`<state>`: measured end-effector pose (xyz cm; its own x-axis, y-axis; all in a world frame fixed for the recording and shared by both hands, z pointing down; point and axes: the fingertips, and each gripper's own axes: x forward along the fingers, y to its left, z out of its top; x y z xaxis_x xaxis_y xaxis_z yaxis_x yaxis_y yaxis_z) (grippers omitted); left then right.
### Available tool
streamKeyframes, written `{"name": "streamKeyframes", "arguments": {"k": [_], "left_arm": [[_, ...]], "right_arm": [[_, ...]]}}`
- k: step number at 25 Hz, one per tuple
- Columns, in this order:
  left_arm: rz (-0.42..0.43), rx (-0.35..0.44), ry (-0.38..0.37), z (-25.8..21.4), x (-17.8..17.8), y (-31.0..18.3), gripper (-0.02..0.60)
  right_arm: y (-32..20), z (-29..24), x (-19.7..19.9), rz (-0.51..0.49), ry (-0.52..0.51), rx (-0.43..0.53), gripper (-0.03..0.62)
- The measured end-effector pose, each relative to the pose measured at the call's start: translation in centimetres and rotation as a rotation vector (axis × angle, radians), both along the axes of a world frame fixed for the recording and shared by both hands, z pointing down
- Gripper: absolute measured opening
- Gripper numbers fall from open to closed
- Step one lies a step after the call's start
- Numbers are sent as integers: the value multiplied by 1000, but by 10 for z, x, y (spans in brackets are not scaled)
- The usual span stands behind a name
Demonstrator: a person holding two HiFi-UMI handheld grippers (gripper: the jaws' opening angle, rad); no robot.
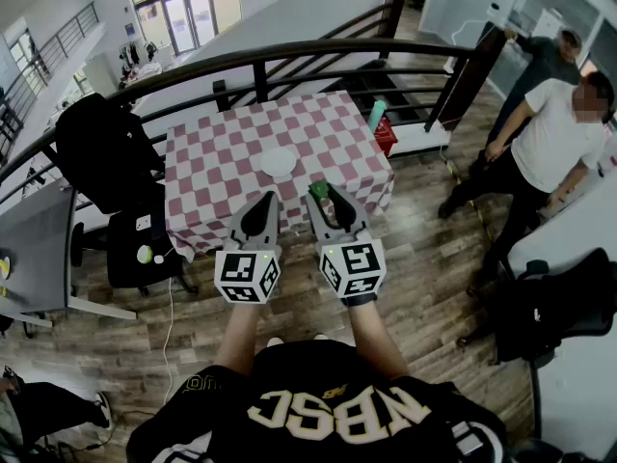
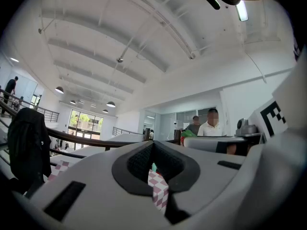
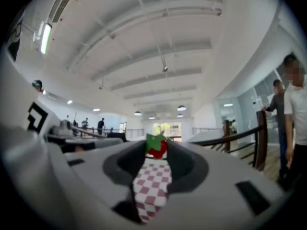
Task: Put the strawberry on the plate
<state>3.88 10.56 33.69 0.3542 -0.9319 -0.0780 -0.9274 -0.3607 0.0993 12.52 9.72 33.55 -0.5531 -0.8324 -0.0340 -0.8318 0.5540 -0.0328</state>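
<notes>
A red strawberry [image 1: 319,190] with a green top stands on the red-and-white checked tablecloth [image 1: 217,157] near the table's front edge. My right gripper [image 1: 323,197] is open, and the strawberry [image 3: 157,147] sits between its fingertips, over the cloth. I cannot see its pads pressing on the fruit. A small white plate [image 1: 278,162] lies in the middle of the table, up and left of the strawberry. My left gripper [image 1: 264,201] hovers over the front edge just below the plate, shut and with nothing in it [image 2: 153,166].
A dark curved railing [image 1: 289,54] runs behind the table. A teal bottle [image 1: 376,116] and a red object [image 1: 386,135] stand at the table's far right corner. A black chair with a jacket [image 1: 101,152] is at the left. Two people [image 1: 549,133] stand at the right.
</notes>
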Motion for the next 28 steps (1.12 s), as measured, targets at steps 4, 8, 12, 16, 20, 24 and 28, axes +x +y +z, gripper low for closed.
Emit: {"name": "streamKeyframes", "arguments": {"k": [4,8,12,16,20,24,28], "left_arm": [[3,-2,0,-1,16,-5,12],[9,-9,-5,4,33,-8,12],[1,-20,-16,8,48,-13,12],[-20,-23,-35,11,56,-13,12],[-66,-51,-51,25,47,-10,12],[-119,-76,-39,37,21,-16,12],[-131,-76,-19,46,-4,-46,12]], "right_arm": [[-4,-1,14,-1,-7,-2,144],[-8,4,32,5,-14,-11,144],[-12,8,47,-2,-23,-22,144],[-16,13,54,-29,-39,-29,144],[-20,19,49,-77,-59,-32,144],[-27,29,27,-121,-45,-46,144],[-52,45,2,-143,-29,-67,144]]}}
